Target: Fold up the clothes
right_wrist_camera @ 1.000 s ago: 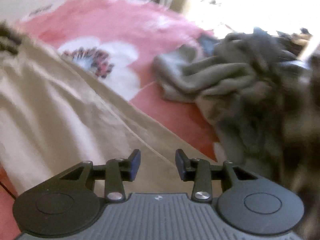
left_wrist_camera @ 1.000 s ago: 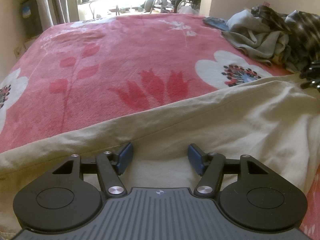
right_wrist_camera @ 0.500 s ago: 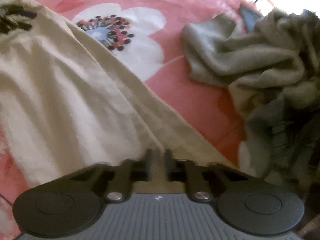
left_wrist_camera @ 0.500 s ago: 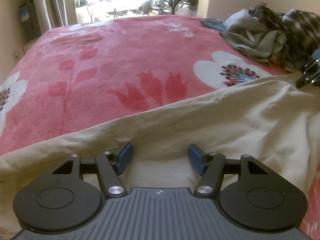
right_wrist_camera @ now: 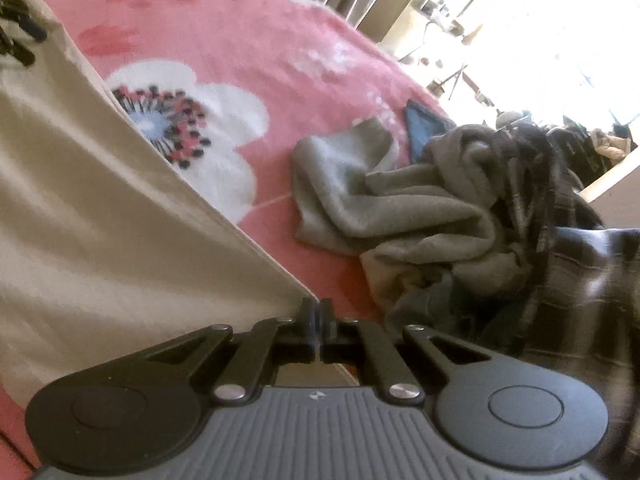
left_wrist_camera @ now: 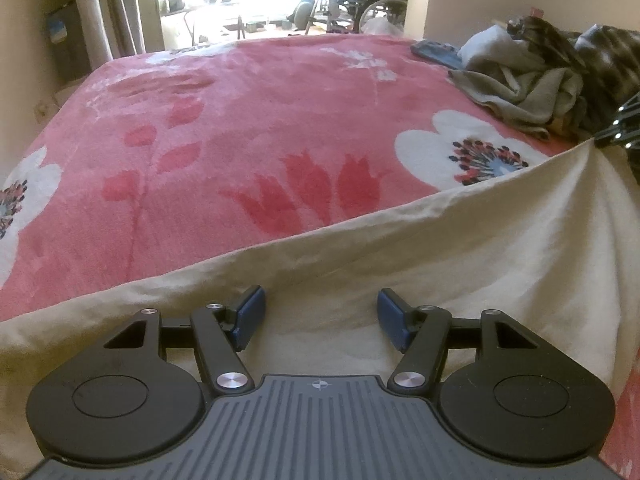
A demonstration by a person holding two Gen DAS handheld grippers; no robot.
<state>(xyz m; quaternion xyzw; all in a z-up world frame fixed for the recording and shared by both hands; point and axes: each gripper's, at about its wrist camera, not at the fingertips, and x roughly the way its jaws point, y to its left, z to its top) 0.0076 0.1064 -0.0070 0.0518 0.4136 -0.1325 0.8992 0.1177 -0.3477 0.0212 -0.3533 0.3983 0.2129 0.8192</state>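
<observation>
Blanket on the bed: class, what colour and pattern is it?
Pink blanket with white and red flowers; clearest in the left wrist view.

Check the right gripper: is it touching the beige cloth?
Touching. In the right wrist view the right gripper is shut on a corner of the beige cloth, which pulls taut from its pads.

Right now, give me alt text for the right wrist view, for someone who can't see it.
The right gripper is shut on the corner of a cream garment spread over a pink floral blanket. A pile of grey and dark plaid clothes lies to the right.
</observation>
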